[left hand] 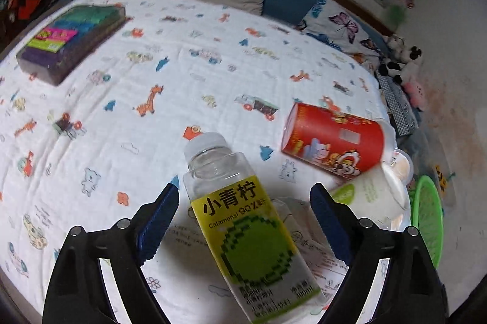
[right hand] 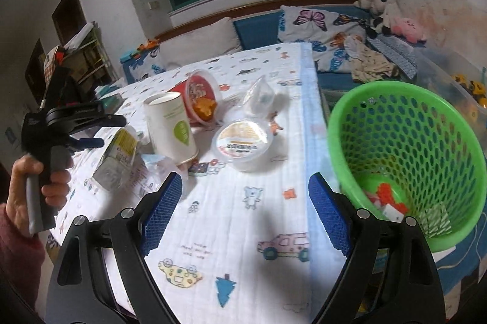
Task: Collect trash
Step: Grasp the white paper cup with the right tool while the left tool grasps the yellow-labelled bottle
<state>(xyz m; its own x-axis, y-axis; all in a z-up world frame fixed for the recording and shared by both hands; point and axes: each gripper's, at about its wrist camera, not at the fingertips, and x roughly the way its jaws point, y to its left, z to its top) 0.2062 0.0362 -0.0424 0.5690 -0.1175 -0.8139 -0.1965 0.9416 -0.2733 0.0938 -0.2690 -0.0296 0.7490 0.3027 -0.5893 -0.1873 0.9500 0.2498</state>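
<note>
left gripper [left hand: 243, 228]: jaws wide, lime bottle [left hand: 243, 229] between, pads clear | right gripper [right hand: 245, 213]: wide, empty | trash near bed's right edge [right hand: 307, 117] | green basket [right hand: 404, 141] beside it

Bare bedsheet [right hand: 243, 220] lies open before the green basket [right hand: 404, 159]; cups [right hand: 170, 129] crowd beyond.

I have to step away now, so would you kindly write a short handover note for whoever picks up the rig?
Left tongs: open, straddling the clear lime-drink bottle lying on the bed, pads not touching it.
Right tongs: open, empty, beside the green basket.
Done: a few scraps already in the basket.
Left: the bottle, red tub, white paper cup, round lidded container, clear plastic wrapper, paper under the bottle.
</note>
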